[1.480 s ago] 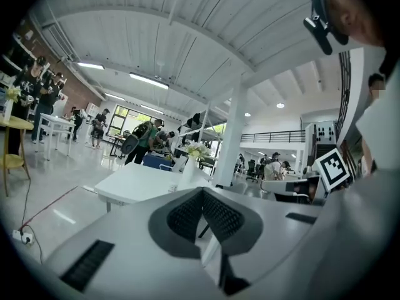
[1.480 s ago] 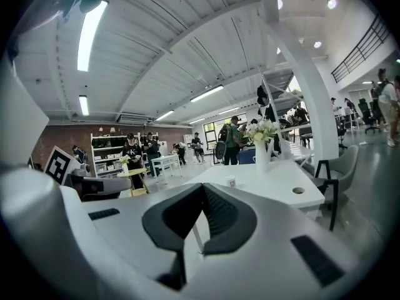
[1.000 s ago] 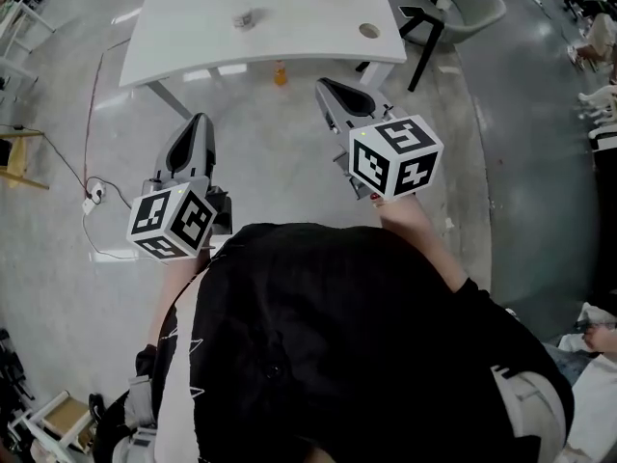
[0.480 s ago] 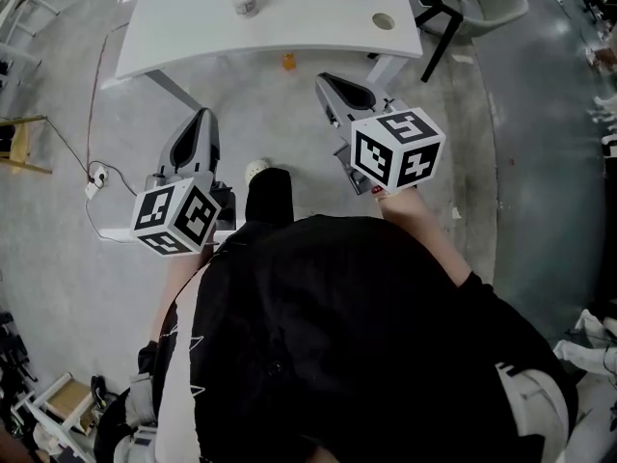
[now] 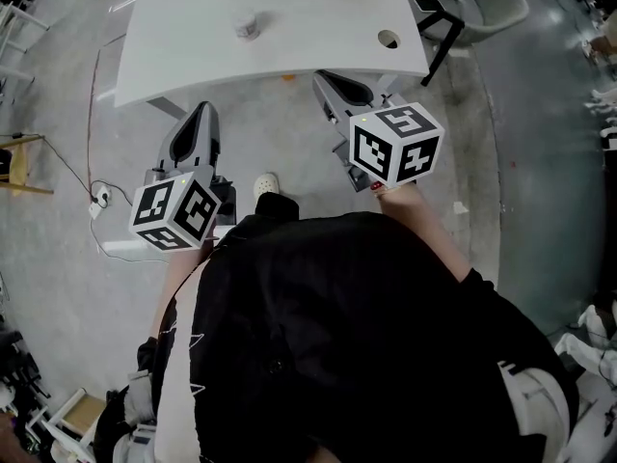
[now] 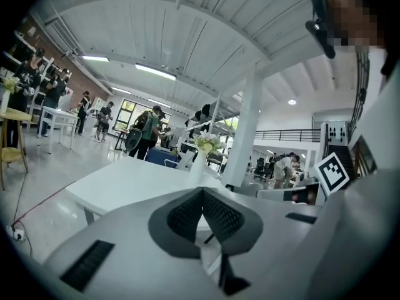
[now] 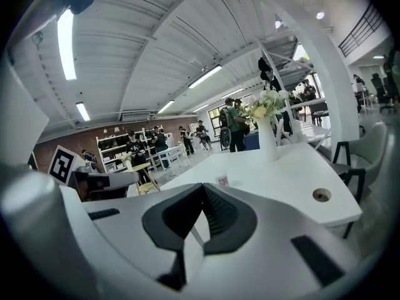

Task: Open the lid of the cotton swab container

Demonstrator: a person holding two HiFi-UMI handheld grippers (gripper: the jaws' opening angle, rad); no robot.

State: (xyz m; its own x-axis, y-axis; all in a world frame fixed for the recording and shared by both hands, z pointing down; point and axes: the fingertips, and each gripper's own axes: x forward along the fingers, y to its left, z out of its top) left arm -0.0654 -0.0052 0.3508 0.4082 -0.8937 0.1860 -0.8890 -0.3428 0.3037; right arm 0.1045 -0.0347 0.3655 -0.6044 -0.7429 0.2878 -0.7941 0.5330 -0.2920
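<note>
Cotton swab container (image 5: 247, 25) untouched; left gripper (image 5: 203, 110), right gripper (image 5: 321, 77) closed, empty.

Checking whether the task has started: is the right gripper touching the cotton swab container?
Apart. The head view shows the right gripper at the near edge of the table, the cotton swab container far off across bare tabletop.

White table (image 5: 308, 27), grey floor (image 5: 58, 258); left hand-held gripper (image 5: 201, 110)'s cube (image 5: 175, 212) black-and-white patterned.
</note>
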